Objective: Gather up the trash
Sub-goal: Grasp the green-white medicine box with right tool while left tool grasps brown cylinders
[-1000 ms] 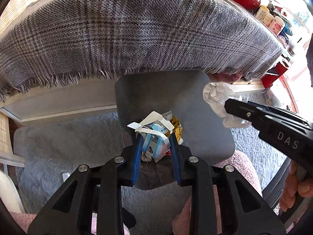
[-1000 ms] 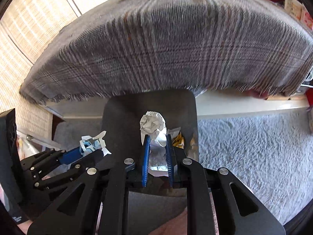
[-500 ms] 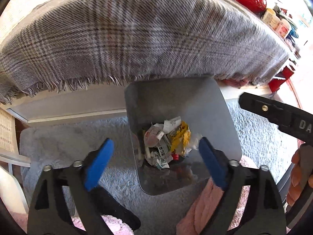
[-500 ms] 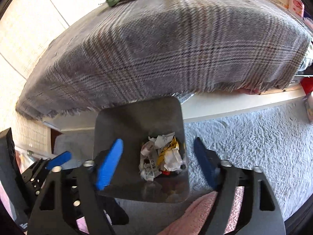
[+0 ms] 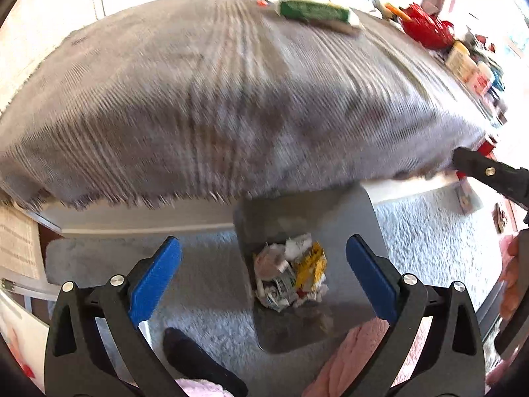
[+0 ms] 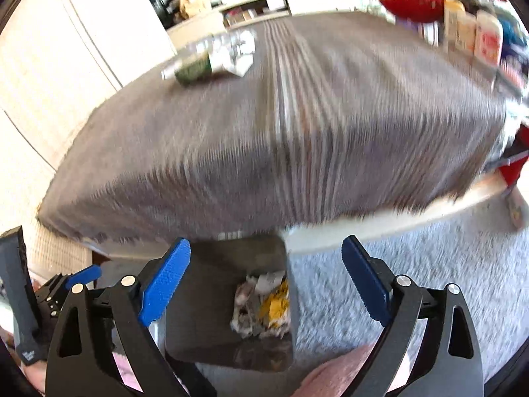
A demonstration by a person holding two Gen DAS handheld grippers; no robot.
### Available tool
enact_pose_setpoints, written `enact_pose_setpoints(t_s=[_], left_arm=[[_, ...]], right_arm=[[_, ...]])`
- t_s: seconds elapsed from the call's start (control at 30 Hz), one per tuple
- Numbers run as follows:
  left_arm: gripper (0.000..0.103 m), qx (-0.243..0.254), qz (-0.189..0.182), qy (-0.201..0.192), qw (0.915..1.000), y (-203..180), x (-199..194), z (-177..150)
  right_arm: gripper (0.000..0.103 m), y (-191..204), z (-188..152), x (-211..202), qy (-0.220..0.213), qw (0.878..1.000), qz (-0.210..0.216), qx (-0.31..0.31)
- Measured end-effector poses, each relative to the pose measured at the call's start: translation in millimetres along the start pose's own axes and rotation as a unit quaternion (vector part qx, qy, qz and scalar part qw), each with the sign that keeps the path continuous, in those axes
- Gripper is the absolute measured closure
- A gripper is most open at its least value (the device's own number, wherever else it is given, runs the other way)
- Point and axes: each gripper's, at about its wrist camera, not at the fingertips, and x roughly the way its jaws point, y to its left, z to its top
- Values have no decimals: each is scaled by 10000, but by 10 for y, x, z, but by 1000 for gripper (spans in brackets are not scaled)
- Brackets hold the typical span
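Both grippers have let go and lifted since a second ago: then my left gripper (image 5: 263,264) was clamped on a scrap of packaging and my right gripper (image 6: 266,273) on a ball of white paper, both over the bin; now each one's jaws stand wide apart with nothing between them, and both views have tilted up toward the table.

Those two pieces seem to be in the bin (image 5: 363,228) now. It stands on the grey rug (image 5: 426,231), tucked just under the fringe of the plaid cloth (image 5: 231,106), and a heap of trash (image 5: 291,278) lies in its bottom: white crumples, yellow wrapper, printed scraps. So a good part of the job is done, I judge.

What is left shows on top of the cloth. A green box (image 5: 314,11) lies at the far side, with pale paper or wrapping (image 6: 239,54) touching it; motion blur keeps me from telling those pieces apart. I take them as the next pickup. The red pot (image 5: 425,31) and the bottles (image 6: 472,34) along the far right edge look like household things, not trash.

From my left gripper the bin sits below and just ahead, between the pads. The box is well apart from both grippers, across the whole cloth.
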Motion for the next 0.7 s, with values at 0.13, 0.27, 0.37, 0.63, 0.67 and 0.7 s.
enact_pose_setpoints(t_s=[0.13, 0.27, 0.37, 0.63, 0.67, 0.7], left_arm=[[8, -120, -32, -225, 9997, 101, -122, 346], [8, -20, 67, -438, 9990, 116, -203, 771], [8, 61, 261, -519, 9983, 122, -168, 1072], [8, -1, 290, -555, 9980, 212, 58, 1693], [8, -17, 280, -566, 9980, 217, 85, 1760], [8, -30, 275, -576, 9980, 222, 101, 1813]], right_arm=[[10, 49, 368, -35, -281, 9994, 12, -186], [10, 138, 679, 55, -409, 9980, -46, -473], [10, 211, 888, 210, -378, 9969, -133, -673], [9, 376, 1313, 664, -322, 9945, -93, -993], [9, 408, 1350, 724, -315, 9940, -66, -1045], [9, 433, 1389, 769, -303, 9937, -33, -1081]])
